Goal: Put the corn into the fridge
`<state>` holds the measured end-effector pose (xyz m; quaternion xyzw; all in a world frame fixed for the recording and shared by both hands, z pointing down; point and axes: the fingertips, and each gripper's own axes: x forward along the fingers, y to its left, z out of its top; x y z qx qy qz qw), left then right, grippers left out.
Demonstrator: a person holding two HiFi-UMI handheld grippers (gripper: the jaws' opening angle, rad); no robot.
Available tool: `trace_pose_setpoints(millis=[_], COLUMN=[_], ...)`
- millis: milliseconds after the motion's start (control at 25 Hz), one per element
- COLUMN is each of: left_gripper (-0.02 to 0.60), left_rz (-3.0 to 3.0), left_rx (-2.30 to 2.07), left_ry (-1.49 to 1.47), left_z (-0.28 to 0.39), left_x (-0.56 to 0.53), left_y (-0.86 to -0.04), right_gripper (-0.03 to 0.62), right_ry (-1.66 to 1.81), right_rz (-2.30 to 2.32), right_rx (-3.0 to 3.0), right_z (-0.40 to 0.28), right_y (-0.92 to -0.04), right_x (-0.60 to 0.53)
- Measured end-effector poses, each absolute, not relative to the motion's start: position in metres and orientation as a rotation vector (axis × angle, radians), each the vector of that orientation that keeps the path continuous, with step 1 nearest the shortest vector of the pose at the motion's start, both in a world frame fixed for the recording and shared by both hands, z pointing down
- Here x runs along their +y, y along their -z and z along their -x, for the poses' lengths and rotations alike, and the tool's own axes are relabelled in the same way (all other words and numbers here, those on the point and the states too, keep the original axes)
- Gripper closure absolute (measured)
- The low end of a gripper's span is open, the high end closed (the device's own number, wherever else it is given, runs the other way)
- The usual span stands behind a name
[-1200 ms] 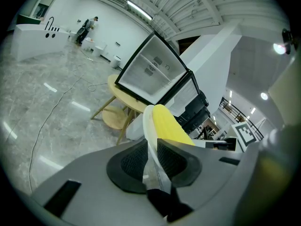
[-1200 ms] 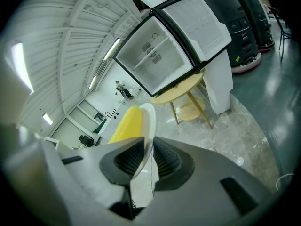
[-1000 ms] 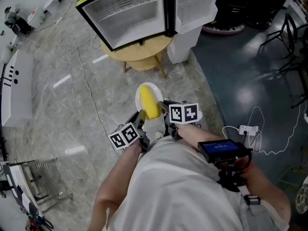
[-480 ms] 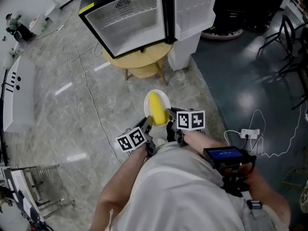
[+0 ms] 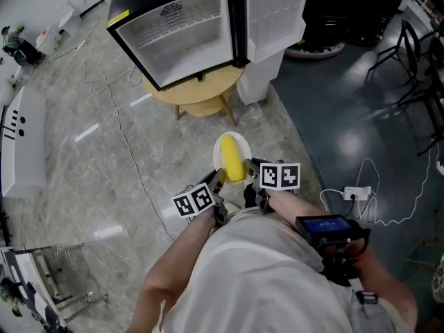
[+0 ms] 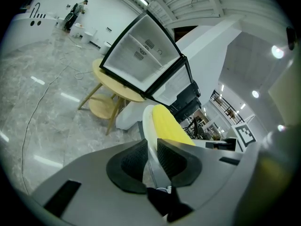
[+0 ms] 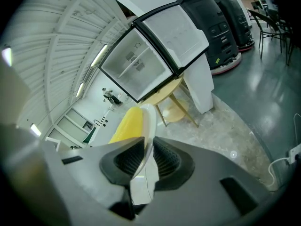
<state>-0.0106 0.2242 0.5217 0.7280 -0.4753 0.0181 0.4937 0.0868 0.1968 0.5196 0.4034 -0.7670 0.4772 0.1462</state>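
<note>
My left gripper (image 6: 150, 144) was clamped on the rim of the white plate (image 5: 241, 143), and my right gripper (image 7: 148, 149) was clamped on the rim opposite. The corn (image 5: 232, 160) lay lengthwise on the plate, carried above the stone floor (image 5: 104, 158). The fridge (image 5: 180, 30) stood ahead on a round wooden table (image 5: 201, 89) with its door (image 5: 274, 16) open, well apart from the plate.

The left tongs (image 5: 219, 179) and right tongs (image 5: 248, 176) are overlooked steeply from behind; their own cameras are aimed closely along the jaws. The fridge (image 5: 182, 37) ahead is seemingly shared.
</note>
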Motion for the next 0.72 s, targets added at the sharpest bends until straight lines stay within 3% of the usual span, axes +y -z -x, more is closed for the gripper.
trace_pose_setpoints(millis=[720], left_gripper=[0.518], left_rz=[-1.751], left_rx=[-1.174], left_ry=[-0.023], left_z=[0.008], left_x=[0.154], left_y=[-0.509], right_gripper=[0.531], right_ry=[-1.361], right_rz=[-1.126], right_rx=[-2.243], right_z=[-0.088], right_y=[-0.505], right_x=[0.122])
